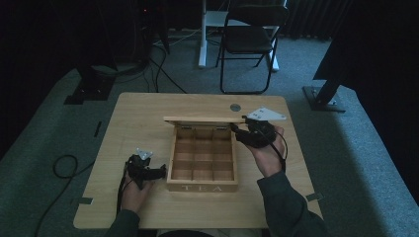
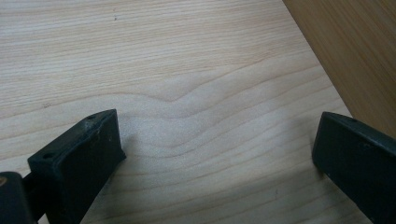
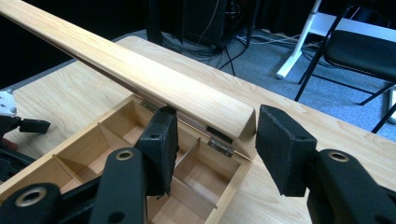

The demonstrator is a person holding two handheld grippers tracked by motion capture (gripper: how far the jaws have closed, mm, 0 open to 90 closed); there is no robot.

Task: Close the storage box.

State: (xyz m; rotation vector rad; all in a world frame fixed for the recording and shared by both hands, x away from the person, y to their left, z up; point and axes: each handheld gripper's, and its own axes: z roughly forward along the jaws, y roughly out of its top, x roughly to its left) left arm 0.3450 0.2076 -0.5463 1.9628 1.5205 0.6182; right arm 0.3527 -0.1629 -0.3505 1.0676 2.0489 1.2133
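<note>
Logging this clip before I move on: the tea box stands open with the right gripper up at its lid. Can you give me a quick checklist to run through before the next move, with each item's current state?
1. Lid raised on its hinges: ok, it stands up at the back of the tea box.
2. Right gripper placed at the lid's end: ok, jaws open on either side of the corner, not clamped.
3. Left gripper out of the way: ok, open over bare table, beside the box.
4. Compartments free of objects: ok for those in view; the ones behind the jaws cannot tell.
5. Box steady on the table: cannot tell; nothing holds it.
</note>
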